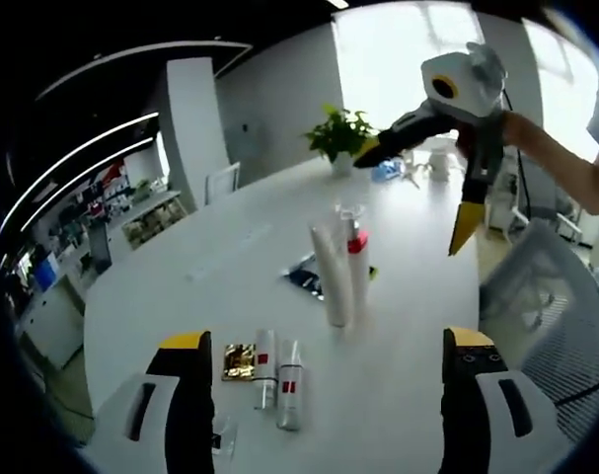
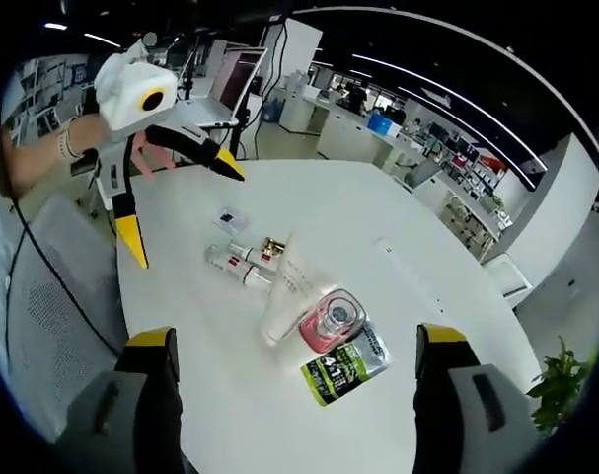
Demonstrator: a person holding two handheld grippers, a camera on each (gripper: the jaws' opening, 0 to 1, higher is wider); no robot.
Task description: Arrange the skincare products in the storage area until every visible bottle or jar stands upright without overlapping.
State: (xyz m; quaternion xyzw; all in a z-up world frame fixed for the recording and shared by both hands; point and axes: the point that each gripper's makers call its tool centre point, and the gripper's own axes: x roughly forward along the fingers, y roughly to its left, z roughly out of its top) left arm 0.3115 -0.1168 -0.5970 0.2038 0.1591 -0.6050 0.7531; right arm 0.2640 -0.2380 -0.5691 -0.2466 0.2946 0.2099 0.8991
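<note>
A tall white tube (image 1: 331, 272) and a pink bottle with a clear cap (image 1: 358, 265) stand upright side by side on the white table (image 1: 230, 247). Two small white bottles with red labels (image 1: 277, 375) lie flat beside a gold square packet (image 1: 239, 361). My left gripper (image 1: 327, 339) is open just short of them, holding nothing. My right gripper (image 1: 415, 190) hangs open in the air beyond the tube. From the right gripper view, the tube (image 2: 284, 291) and pink bottle (image 2: 329, 321) sit between the spread jaws of my right gripper (image 2: 297, 338); the lying bottles (image 2: 242, 265) are farther off, and the left gripper (image 2: 181, 202) is open.
A dark green sachet (image 2: 343, 367) lies by the pink bottle. A small clear jar (image 1: 223, 434) sits near my left jaw. A potted plant (image 1: 340, 133) stands at the table's far end. A mesh chair (image 2: 62, 267) is at the table's side, and a laptop (image 2: 220, 94) beyond.
</note>
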